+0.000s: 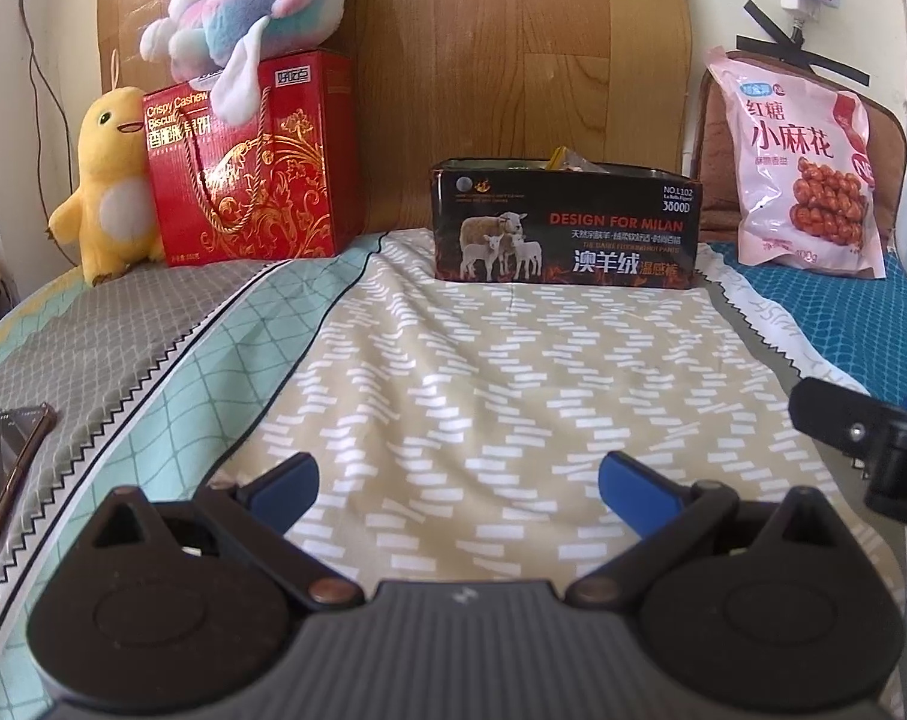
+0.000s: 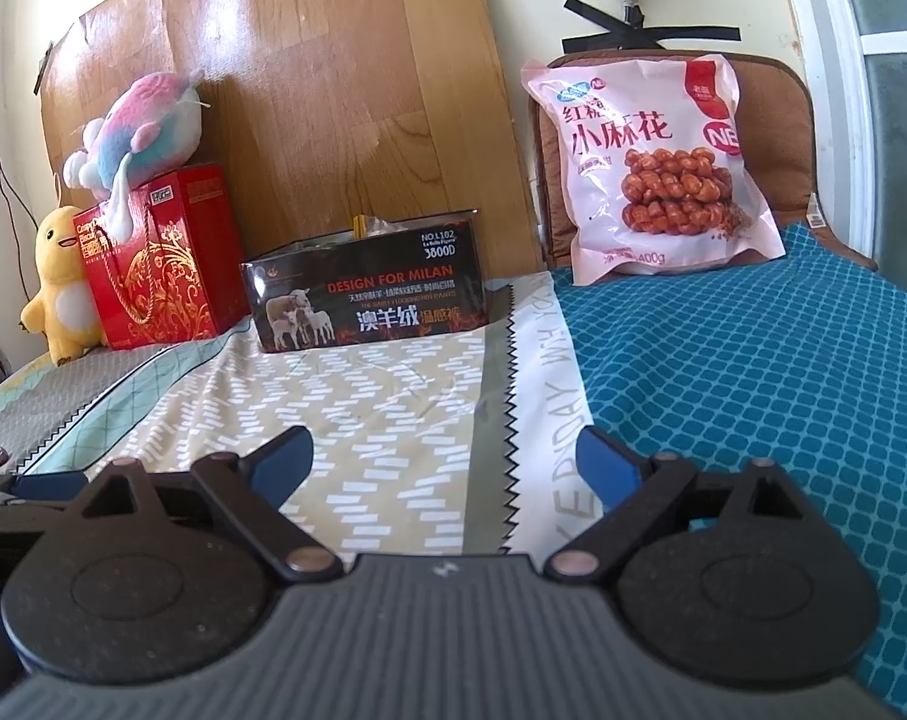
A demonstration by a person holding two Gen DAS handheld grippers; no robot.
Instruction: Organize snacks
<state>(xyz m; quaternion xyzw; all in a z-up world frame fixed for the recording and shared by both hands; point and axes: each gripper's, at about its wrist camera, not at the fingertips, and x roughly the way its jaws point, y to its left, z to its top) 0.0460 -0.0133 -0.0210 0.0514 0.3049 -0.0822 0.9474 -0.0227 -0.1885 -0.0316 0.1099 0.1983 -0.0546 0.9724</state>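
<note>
Yellow plush duck (image 1: 108, 180) is sitting at the far left of a bed, leaning against a red biscuit gift box (image 1: 255, 162) that is carrying a pink-and-blue plush toy (image 1: 255, 6) on its top. Both are standing against the wooden headboard (image 1: 513, 60). Further right, near the middle of the headboard edge, an open black box (image 1: 564, 222) printed with sheep is sitting upright, with snack wrappers (image 1: 564, 161) peeking over its rim. At the far right, a pink bag of twisted dough snacks (image 2: 657, 168) is leaning upright against a brown cushion (image 2: 777, 138), resting on a blue patterned cloth (image 2: 753, 390). Between these things and the cameras, the beige patterned bedsheet (image 1: 483, 390) is lying bare, giving wide room to move. The left gripper (image 1: 458, 483) is hovering low over that sheet with its jaws spread wide, holding nothing. The right gripper (image 2: 447, 459) is hovering just beside it, over the seam where sheet meets blue cloth, jaws likewise spread wide and touching nothing.
</note>
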